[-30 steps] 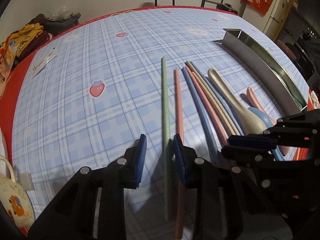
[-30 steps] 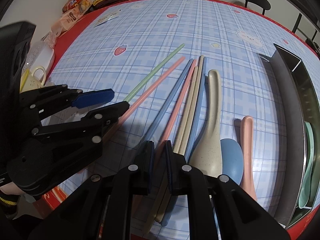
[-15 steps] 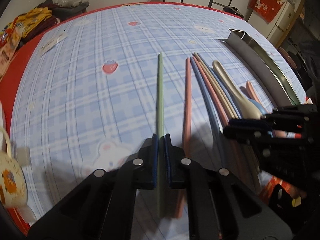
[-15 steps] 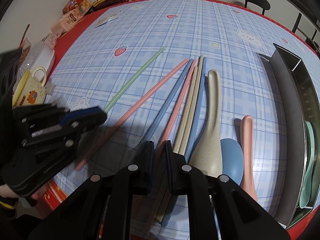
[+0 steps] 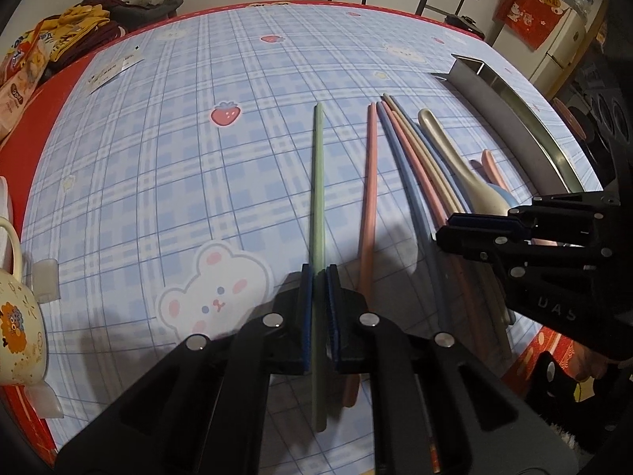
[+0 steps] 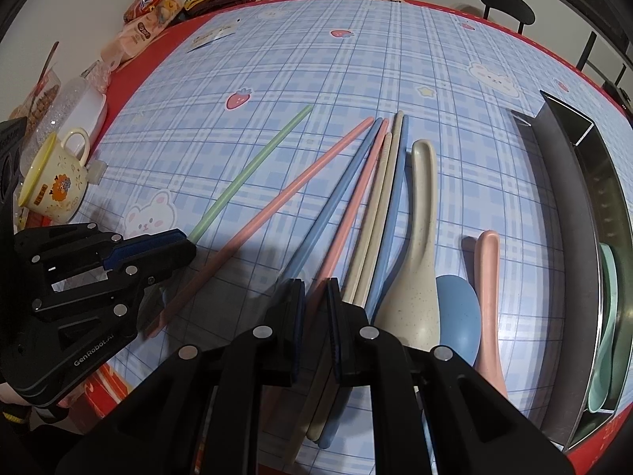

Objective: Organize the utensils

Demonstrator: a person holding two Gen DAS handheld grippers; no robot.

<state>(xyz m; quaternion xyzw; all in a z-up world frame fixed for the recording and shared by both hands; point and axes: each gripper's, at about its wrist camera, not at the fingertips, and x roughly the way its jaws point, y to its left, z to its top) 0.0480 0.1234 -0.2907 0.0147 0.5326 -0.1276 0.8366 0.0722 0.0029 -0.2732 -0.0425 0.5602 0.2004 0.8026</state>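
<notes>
While pinching the green chopstick (image 5: 317,182) close to its near end, looks straight along it: left claw (image 5: 318,277) closed on the stick, one blue pad on either side, long axis of stick and claw in one line. Far tip pointing away across the desk (image 5: 158,158), toward the strawberry print; near end jutting back beneath the claw. Resting on the cloth or just off it — cannot tell.

Set apart from the rest: single pink chopstick (image 5: 368,198) just to the right, then the fanned bundle (image 6: 376,206) of blue, pink and beige chopsticks, then the spoons. Beyond those, at the desk's right edge, the metal tray (image 6: 561,182), lying roughly parallel to the chopsticks, green spoon (image 6: 605,316) already inside.

Probably calls for a carry rightward over the bundle, keeping the stick lengthwise to the tray. Nearer the tray: right claw (image 6: 314,289), fingers almost together at the bundle's near end, a pink stick running into the slit — gripping or merely straddling, cannot tell.
</notes>
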